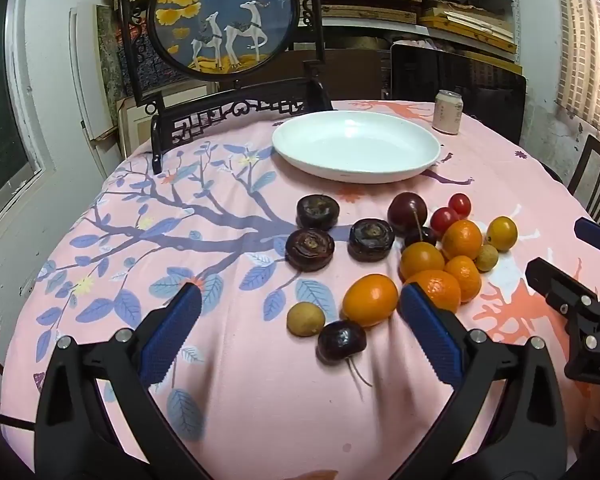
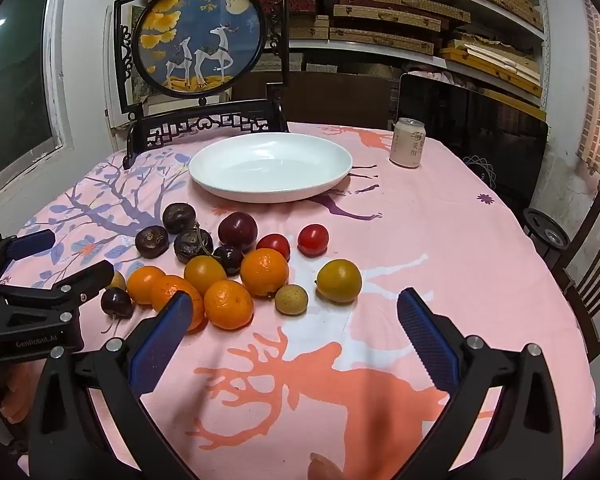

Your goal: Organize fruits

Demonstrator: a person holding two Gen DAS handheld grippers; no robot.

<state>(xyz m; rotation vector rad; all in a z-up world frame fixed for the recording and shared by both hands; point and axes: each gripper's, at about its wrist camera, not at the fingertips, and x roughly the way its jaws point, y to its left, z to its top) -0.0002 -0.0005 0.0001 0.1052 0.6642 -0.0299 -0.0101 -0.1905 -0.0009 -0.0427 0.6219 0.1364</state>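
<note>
A white plate stands empty at the back of the pink table. In front of it lie loose fruits: three dark water chestnuts, dark plums, cherry tomatoes, several oranges, a yellow fruit, small tan longans and a dark cherry. My left gripper is open and empty, just before the near fruits. My right gripper is open and empty, near the right fruits.
A pink drink can stands right of the plate. A round deer screen in a dark wooden stand rises at the table's back left. Chairs stand at the right edge. Shelves fill the back wall.
</note>
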